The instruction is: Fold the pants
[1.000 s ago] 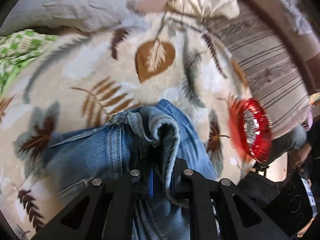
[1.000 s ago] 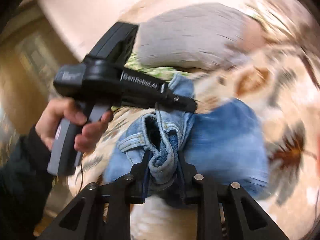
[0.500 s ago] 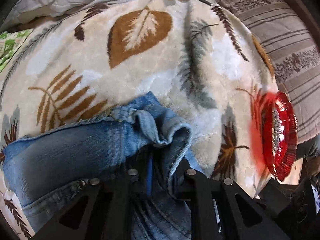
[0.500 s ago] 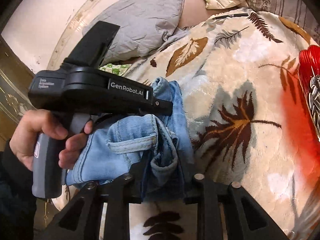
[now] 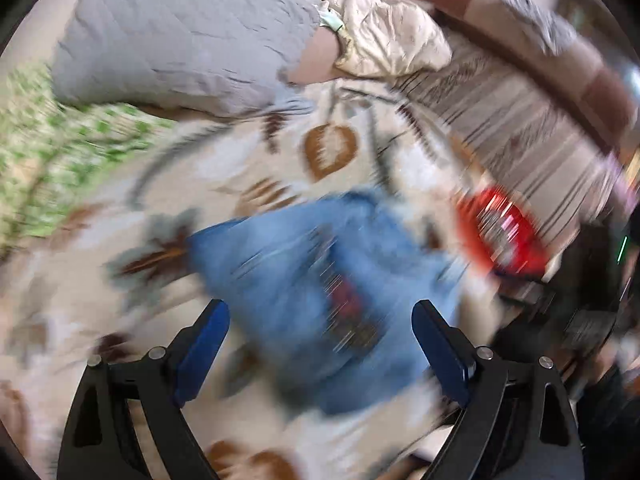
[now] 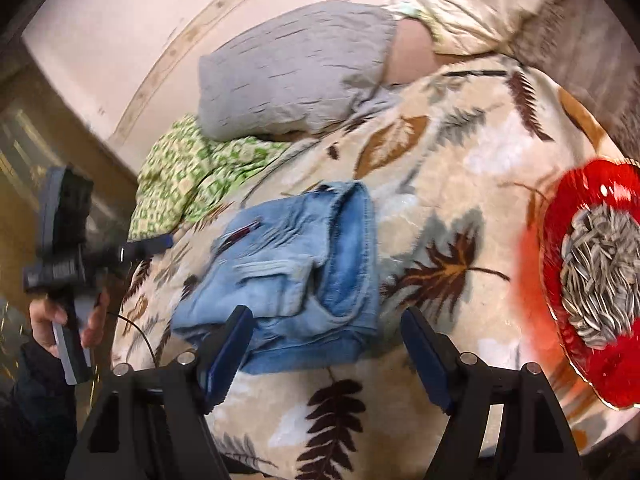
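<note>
Denim pants [image 6: 296,268], one folded bundle; both grippers' fingers [image 6: 230,354] just spread wide, holding nothing.

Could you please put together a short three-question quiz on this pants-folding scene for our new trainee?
1. True or false: the right gripper is clamped on the jeans.
2. What fills the red dish? A) coins B) striped seeds C) buttons
3. Fill in: the jeans lie in a folded bundle on the leaf-patterned ____.

Key:
1. False; both grippers have just been opening, nothing pinched.
2. B, the seeds.
3. Blanket.
</note>
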### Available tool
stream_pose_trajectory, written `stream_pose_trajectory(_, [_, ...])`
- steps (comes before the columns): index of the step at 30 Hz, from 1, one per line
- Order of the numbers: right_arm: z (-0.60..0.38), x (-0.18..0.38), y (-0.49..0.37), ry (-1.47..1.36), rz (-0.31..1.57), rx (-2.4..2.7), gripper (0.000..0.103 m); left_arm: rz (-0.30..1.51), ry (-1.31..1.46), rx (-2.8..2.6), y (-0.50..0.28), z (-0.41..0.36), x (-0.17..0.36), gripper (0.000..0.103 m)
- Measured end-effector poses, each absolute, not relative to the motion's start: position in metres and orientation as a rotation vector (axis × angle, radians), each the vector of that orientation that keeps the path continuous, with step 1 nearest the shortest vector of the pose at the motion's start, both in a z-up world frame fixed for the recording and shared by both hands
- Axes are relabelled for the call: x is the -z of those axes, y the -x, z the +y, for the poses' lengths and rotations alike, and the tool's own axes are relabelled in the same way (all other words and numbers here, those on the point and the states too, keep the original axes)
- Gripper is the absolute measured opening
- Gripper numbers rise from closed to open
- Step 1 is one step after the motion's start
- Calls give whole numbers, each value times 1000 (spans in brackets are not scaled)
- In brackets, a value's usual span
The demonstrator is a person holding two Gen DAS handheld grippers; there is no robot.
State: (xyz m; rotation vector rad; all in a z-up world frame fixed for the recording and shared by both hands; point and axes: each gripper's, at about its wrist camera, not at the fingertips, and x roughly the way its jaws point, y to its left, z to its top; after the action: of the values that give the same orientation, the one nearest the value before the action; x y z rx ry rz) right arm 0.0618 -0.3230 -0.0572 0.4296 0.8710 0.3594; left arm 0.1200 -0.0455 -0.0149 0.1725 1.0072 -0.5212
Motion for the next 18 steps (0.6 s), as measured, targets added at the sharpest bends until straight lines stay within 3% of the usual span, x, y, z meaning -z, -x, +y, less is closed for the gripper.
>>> stream_pose_trajectory(9, [-297, 59, -75, -422, 885, -425, 79, 873, -434, 449, -40, -9, 22, 93])
stream_pose_trajectory(18, [-296, 58, -87, -423, 894, -462, 77, 762, -458, 500, -46, -70, 62, 93])
